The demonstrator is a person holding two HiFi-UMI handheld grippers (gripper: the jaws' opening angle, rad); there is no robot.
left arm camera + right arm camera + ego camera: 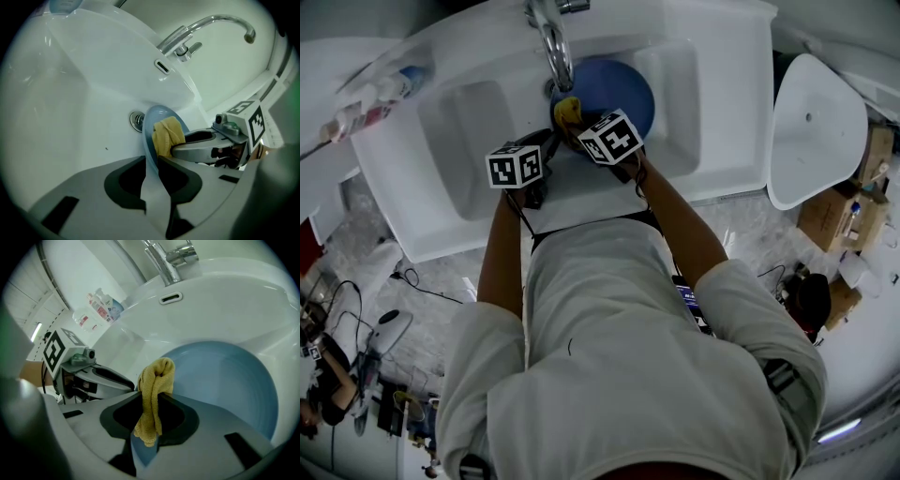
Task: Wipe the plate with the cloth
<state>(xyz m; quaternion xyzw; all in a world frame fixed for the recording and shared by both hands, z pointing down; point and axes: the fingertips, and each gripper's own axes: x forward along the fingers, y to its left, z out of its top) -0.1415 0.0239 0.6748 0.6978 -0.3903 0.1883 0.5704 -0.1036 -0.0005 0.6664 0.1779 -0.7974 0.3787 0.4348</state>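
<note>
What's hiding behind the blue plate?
Behind the round blue plate a metal drain peeks out from the white sink basin. The plate covers part of the drain and the basin beyond it.

both arms reach forward from the torso and converge. left forearm (pixel 500 255) and right forearm (pixel 682 225) are bare below short sleeves. left gripper (pixel 150 176) is tilted downward, jaws closed on the rim of the plate (pixel 148 140), which stands edge-on between them. right gripper (pixel 150 414) sits just beside it, also tilted downward, jaws clamped on the cloth (pixel 153 390). the two marker cubes face upward, close together.
</note>
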